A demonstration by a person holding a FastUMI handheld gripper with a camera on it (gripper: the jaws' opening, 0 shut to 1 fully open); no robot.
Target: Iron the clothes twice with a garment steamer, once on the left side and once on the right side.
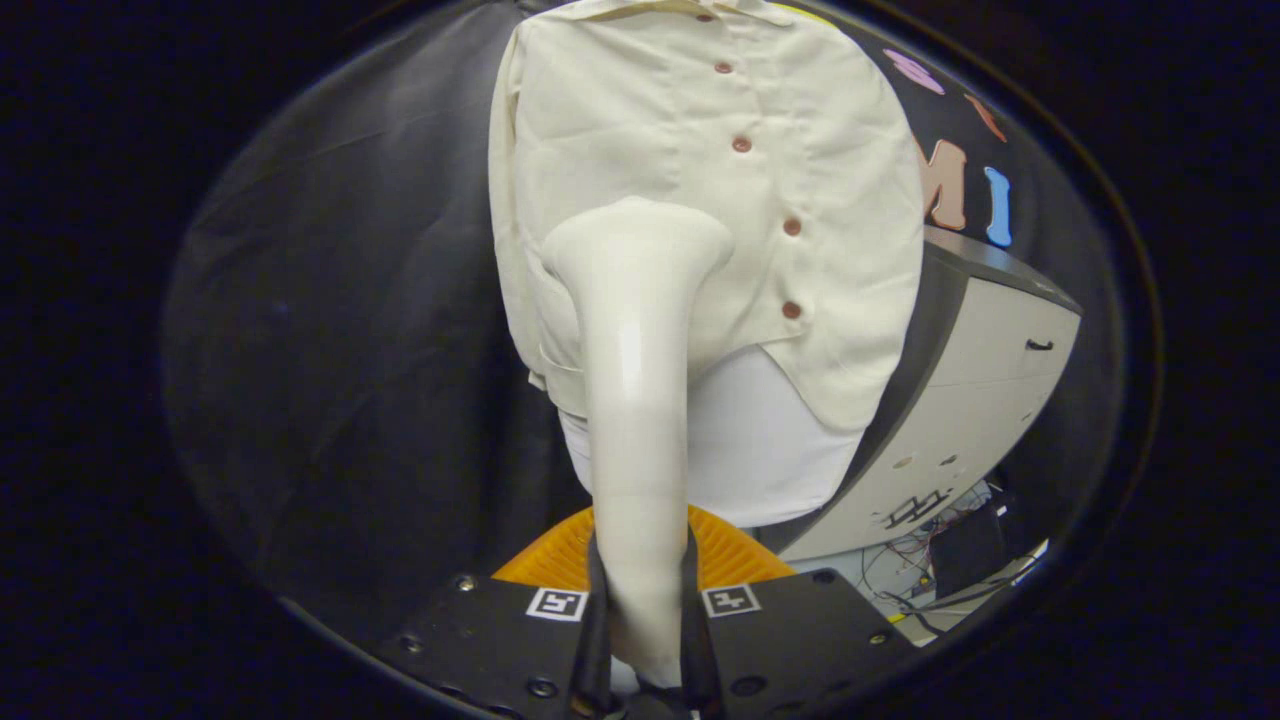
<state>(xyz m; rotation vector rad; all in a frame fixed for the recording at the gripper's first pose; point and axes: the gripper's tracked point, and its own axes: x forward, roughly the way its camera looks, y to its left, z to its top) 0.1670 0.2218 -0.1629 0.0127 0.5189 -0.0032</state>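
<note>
Cream shirt (640,130) (reddish-brown buttons (741,144)); white steamer (635,380).

No readable words, brands or numbers anywhere; the tool (640,600) carries just two square black-and-white coded markers (556,603), one on each side of its mount.

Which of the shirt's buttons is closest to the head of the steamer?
The fourth visible button from the collar: it sits just beside the steamer head's flared edge, while the others lie higher or lower on the shirt.
</note>
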